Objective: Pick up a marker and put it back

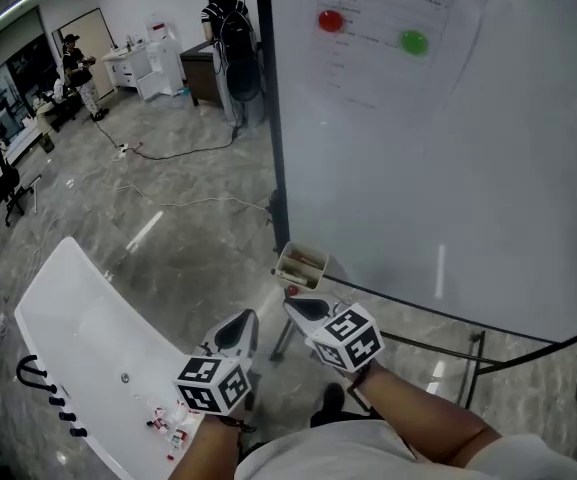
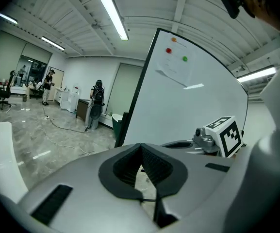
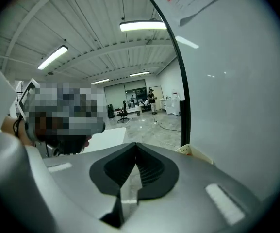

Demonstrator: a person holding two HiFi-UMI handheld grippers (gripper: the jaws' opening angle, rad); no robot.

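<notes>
A small beige holder box [image 1: 301, 265] hangs at the lower left corner of the whiteboard [image 1: 448, 138]; it also shows as the beige box [image 3: 192, 151] in the right gripper view. A small red object [image 1: 291, 291] sits just below it; I cannot tell whether it is a marker. My right gripper [image 1: 291, 304] is shut and empty, its tip just under the box. My left gripper [image 1: 247, 317] is shut and empty, a little to the left and lower. In the gripper views the left gripper's [image 2: 140, 147] and the right gripper's [image 3: 135, 145] jaws meet with nothing between them.
A white table [image 1: 88, 338] stands at lower left with a black cable [image 1: 38, 378] and small red-and-white items [image 1: 171, 425]. Red [image 1: 330, 20] and green [image 1: 413, 41] magnets hold a sheet on the board. Cables [image 1: 178, 153] cross the floor. People stand far back.
</notes>
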